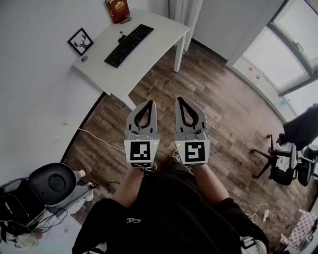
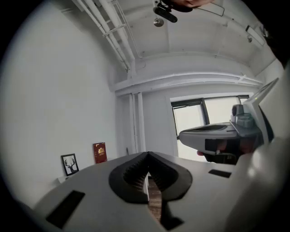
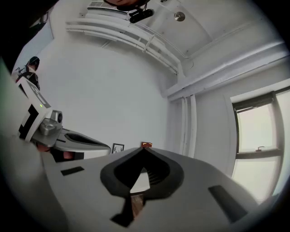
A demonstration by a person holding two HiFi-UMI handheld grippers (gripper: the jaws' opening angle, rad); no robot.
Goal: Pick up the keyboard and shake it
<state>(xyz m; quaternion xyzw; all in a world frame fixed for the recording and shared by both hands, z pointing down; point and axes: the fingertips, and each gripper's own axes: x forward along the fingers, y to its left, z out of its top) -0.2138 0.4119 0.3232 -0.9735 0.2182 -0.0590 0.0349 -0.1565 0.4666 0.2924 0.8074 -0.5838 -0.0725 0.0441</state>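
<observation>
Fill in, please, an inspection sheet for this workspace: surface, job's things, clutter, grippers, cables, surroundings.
Surface: white desk against the wall, mostly bare.
Job's things: black keyboard lying flat on the desk, untouched.
Clutter: red book and framed deer picture at the desk's wall side.
Grippers: left gripper and right gripper side by side over the floor, away from the desk; jaws shut, holding nothing.
Cables: white cable on the floor near the wall.
Surroundings: wooden floor, windows, office chair.
</observation>
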